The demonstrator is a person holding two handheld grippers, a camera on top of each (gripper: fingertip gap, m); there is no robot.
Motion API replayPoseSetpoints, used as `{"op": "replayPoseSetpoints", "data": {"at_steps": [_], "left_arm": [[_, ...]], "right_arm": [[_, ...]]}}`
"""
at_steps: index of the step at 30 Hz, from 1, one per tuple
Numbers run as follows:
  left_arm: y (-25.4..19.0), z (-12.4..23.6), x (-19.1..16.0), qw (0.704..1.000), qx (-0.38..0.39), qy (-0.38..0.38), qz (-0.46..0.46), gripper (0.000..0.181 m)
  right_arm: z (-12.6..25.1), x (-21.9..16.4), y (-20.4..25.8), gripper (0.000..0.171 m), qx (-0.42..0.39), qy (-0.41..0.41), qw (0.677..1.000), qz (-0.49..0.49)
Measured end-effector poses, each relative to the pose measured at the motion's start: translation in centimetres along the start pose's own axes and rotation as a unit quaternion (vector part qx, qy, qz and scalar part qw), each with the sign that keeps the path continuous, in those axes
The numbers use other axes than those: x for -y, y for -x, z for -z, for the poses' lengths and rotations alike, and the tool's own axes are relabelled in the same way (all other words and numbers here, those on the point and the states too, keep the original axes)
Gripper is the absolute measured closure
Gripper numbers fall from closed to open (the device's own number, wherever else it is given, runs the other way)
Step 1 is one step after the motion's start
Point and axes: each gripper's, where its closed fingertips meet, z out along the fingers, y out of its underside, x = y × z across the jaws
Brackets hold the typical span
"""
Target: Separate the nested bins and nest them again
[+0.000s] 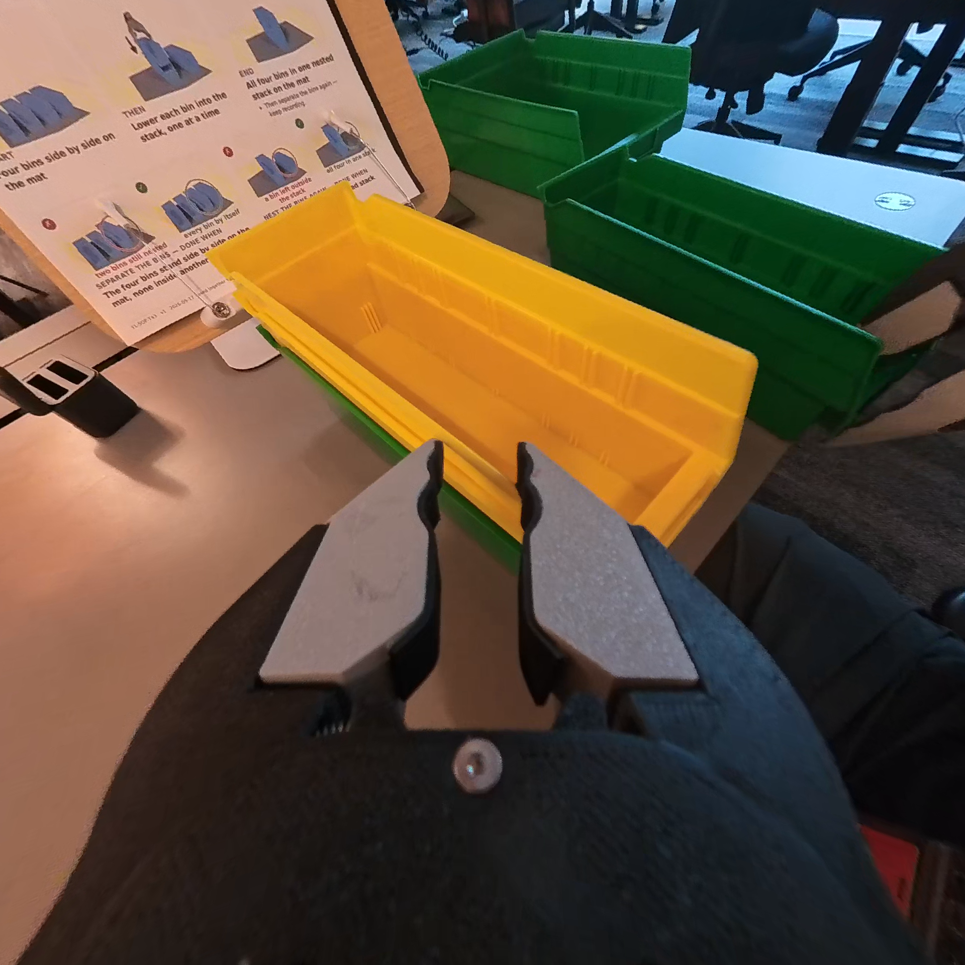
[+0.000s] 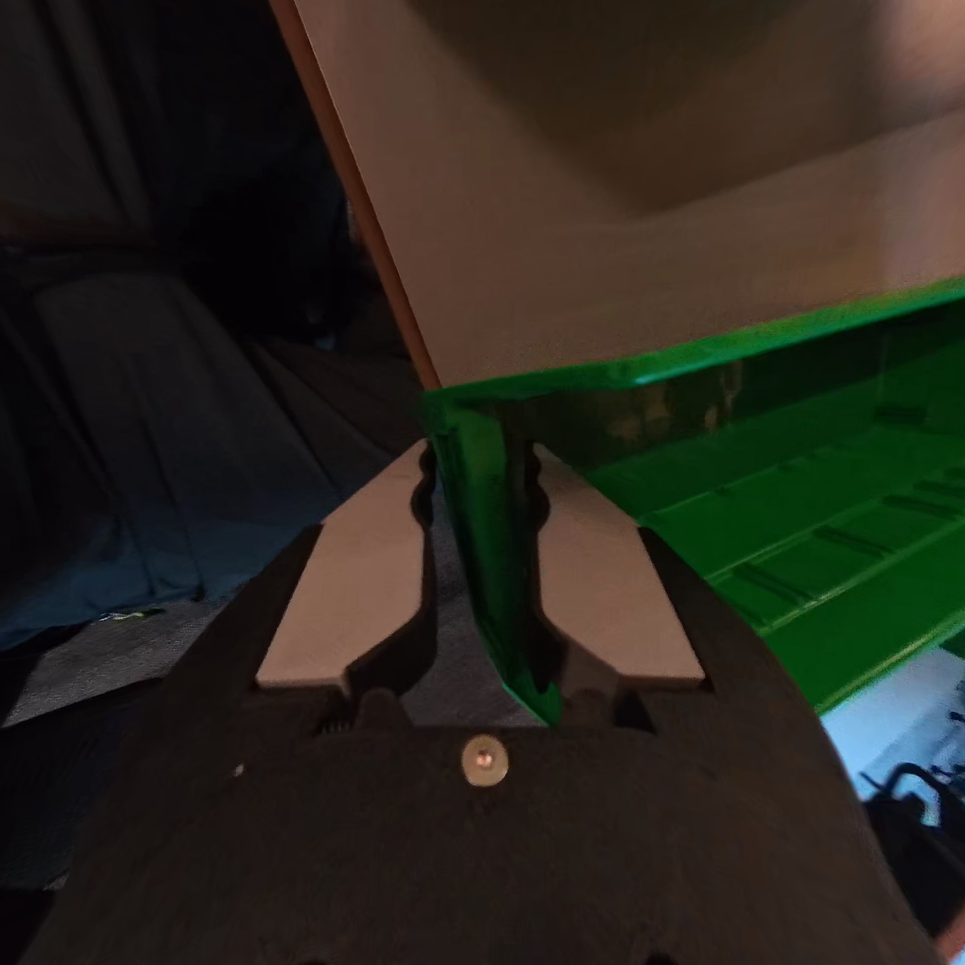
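A stack of yellow bins (image 1: 522, 365) sits nested in a green bin (image 1: 470, 517) on the tan table (image 1: 183, 522). My left gripper (image 1: 479, 454) is open and empty, just short of the stack's near left corner, and the rim crosses the gap between its fingers at a slant. A green bin (image 1: 731, 292) lies to the right of the stack. My right gripper (image 2: 480, 451) is shut on the end wall of this green bin (image 2: 480, 522). In the left wrist view the right gripper (image 1: 911, 365) shows at that bin's right end. The right wrist view is blurred.
More green bins (image 1: 548, 94) stand at the back. An instruction board (image 1: 209, 156) leans at the back left, with a black holder (image 1: 68, 391) on the left. A white flat device (image 1: 835, 177) lies behind the right bin. The table edge (image 2: 365, 209) and the floor are near my right gripper.
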Motion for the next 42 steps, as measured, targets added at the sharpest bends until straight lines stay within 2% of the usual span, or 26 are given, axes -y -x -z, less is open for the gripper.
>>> {"op": "replayPoseSetpoints", "data": {"at_steps": [2,6,9,12,16,22,26,30,34,38,42], "left_arm": [[0.2,0.1,0.0,1.000,-0.004,-0.003,0.001,0.152],[2.1,0.8,-0.4,1.000,0.009,0.003,0.020,0.131],[4.4,2.8,0.5,0.998,0.044,-0.031,0.035,0.138],[5.2,4.9,1.5,0.995,0.033,-0.067,0.059,0.139],[6.0,6.1,1.0,0.996,0.048,-0.058,0.050,0.134],[6.0,8.1,1.9,0.994,0.049,-0.087,0.052,0.135],[6.4,9.0,2.5,0.991,0.053,-0.106,0.060,0.135],[7.4,10.4,3.2,0.985,0.066,-0.137,0.077,0.135],[8.5,10.8,2.6,0.985,0.089,-0.131,0.073,0.134],[9.4,10.7,2.2,0.984,0.117,-0.118,0.062,0.134],[9.2,10.7,2.5,0.984,0.107,-0.127,0.064,0.134]], "right_arm": [[0.4,0.9,-0.3,0.145,-0.030,-0.008,0.999,0.019],[2.3,2.8,-1.0,0.146,-0.057,-0.051,0.997,0.017],[4.8,4.3,-2.5,0.146,-0.100,-0.089,0.991,-0.001],[6.8,5.4,-3.5,0.146,-0.111,-0.112,0.987,-0.023],[9.6,7.0,-5.6,0.146,-0.165,-0.129,0.977,-0.040],[16.0,14.5,-5.3,0.146,-0.219,-0.206,0.954,0.015],[18.0,20.3,-3.9,0.146,-0.230,-0.220,0.946,0.061],[17.0,25.2,-2.1,0.146,-0.214,-0.221,0.947,0.090],[12.8,28.1,0.0,0.146,-0.177,-0.186,0.960,0.111],[8.4,28.7,1.0,0.146,-0.163,-0.133,0.969,0.129],[6.9,28.0,-0.7,0.146,-0.193,-0.102,0.969,0.115]]}}
